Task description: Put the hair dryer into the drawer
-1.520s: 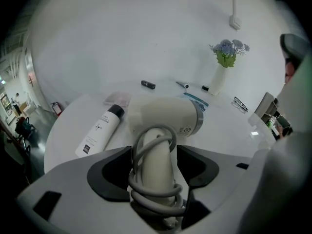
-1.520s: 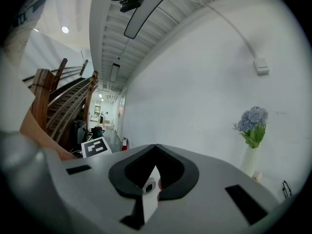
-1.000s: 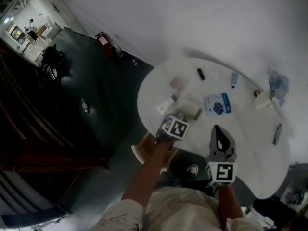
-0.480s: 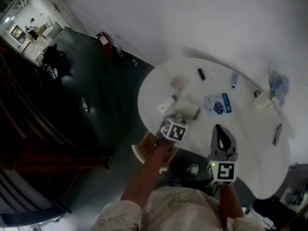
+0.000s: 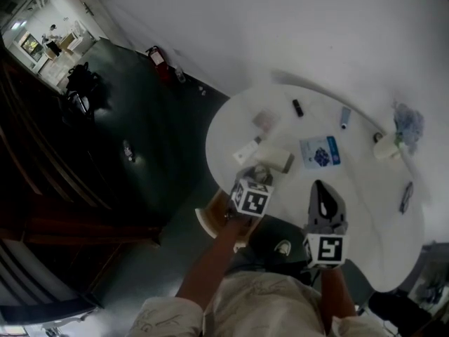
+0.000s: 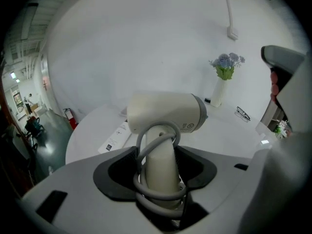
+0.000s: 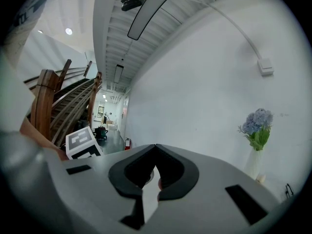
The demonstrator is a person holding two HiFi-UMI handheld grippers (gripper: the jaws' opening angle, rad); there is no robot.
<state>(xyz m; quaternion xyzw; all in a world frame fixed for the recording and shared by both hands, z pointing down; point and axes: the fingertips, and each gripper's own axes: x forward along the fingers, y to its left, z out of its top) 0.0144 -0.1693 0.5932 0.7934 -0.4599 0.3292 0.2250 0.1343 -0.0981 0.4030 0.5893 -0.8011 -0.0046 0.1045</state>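
Starting at the far left of the head view, a red fire extinguisher (image 5: 154,55) stands on the dark floor, at about 10 o'clock from the round white table (image 5: 365,220). A wooden shape (image 5: 210,218) pokes out under the table's 8 o'clock edge, half hidden by the arm, and I cannot tell what it is.

Now the left gripper (image 6: 159,167), at 8 o'clock on the table. Its jaws stand wide but they are full. They are clamped on the handle of the cream hair dryer (image 6: 163,113), with the grey cord (image 6: 158,195) looped round that handle between the pads. The dryer's barrel lies crosswise above the jaws, nose toward 3 o'clock, over the table's left side and not in any drawer. Just beyond it, at 10 o'clock, lies a white leaflet (image 5: 247,150).

Moving across, a small black item (image 5: 297,107) sits at 12 o'clock and a blue and white packet (image 5: 320,152) lies near the middle. The right gripper (image 7: 156,147) hangs at 6 o'clock, pointing nearly level. Its jaw tips meet and nothing is between them.

Further right, a white vase (image 5: 384,146) with blue flowers (image 5: 405,123) stands at 2 o'clock. A pair of glasses (image 5: 406,196) rests at 3 o'clock, near the rim.
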